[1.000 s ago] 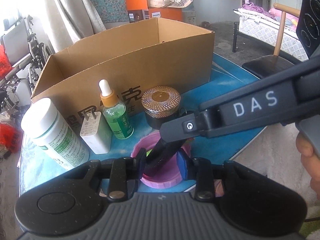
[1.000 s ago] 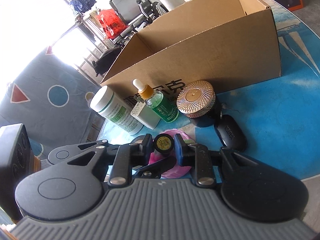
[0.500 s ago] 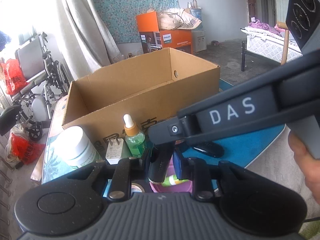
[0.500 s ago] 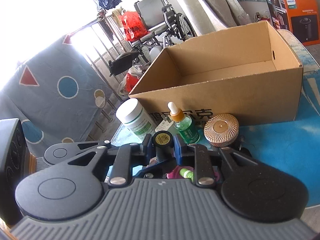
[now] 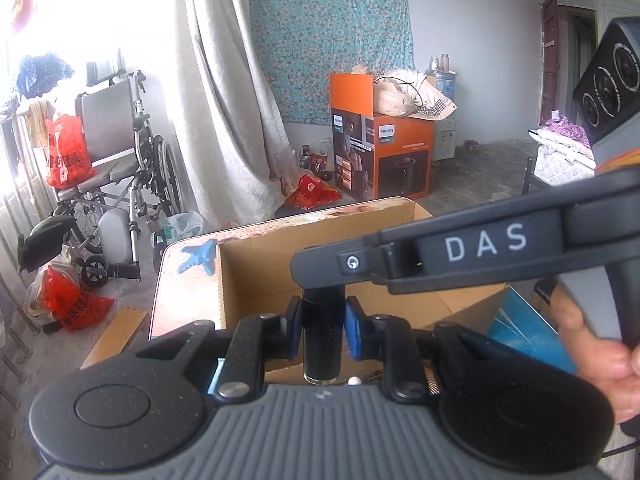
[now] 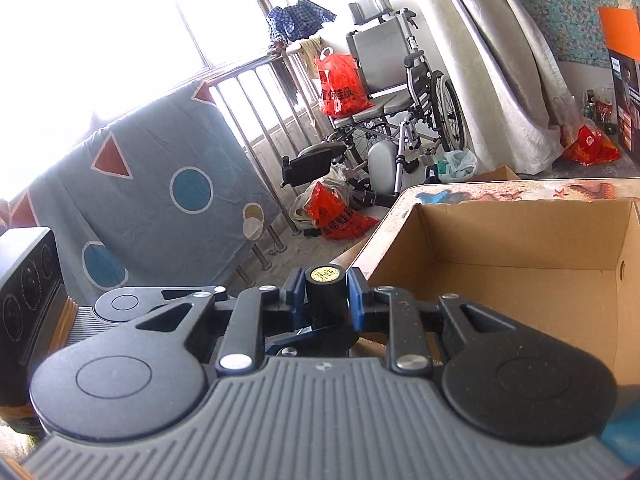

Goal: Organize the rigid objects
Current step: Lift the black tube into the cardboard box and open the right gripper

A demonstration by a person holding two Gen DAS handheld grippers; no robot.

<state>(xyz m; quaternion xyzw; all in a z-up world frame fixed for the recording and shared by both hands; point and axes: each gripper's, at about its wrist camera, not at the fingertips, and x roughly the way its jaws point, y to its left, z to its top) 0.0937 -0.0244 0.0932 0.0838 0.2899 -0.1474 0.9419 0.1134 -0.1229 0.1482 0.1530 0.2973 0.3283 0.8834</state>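
Observation:
Both grippers are shut on one black cylindrical tube. In the left wrist view my left gripper [image 5: 322,326] clamps the tube [image 5: 322,340] between its blue pads, with the right gripper's arm marked DAS [image 5: 480,252] crossing above it. In the right wrist view my right gripper [image 6: 324,300] grips the tube's upper end [image 6: 324,292], which has a round yellow label on top. The tube hangs above the near wall of the open, empty cardboard box [image 5: 264,264], also in the right wrist view [image 6: 500,248]. The other table objects are hidden below.
The box stands on a table with a blue and red printed top [image 5: 188,272]. A wheelchair [image 5: 116,176] and red bags stand on the floor to the left. An orange Philips carton [image 5: 380,152] is at the back.
Both grippers have risen together with the black tube, from table level by the pink lid up to above the box's near wall. The bottles and jar have dropped out of view.

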